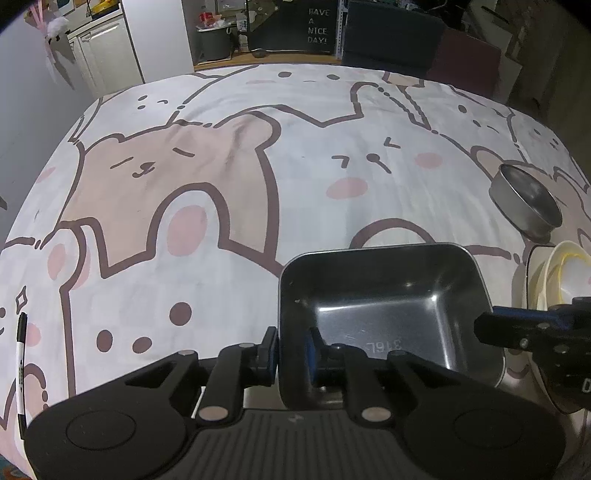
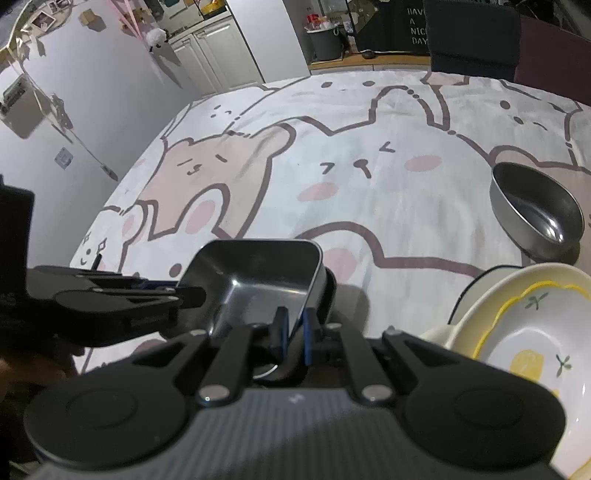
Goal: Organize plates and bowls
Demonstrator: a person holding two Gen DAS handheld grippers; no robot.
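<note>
On my left wrist cam the left gripper (image 1: 293, 354) has its jaws narrow, straddling the near wall of the square steel tray (image 1: 384, 302), though I can't tell if they pinch it. The tray sits on the cartoon-bear cloth (image 1: 184, 184) (round steel bowl (image 1: 526, 201) further right). Right wrist cam: right gripper (image 2: 295, 338) jaws clamped on the tray's rim, flower bowl (image 2: 532, 354) just beside.

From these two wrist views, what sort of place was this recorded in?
Probably a home kitchen or dining area: a table under a cartoon-bear tablecloth, white cabinets behind, and a "Have a nice day" sign.
</note>
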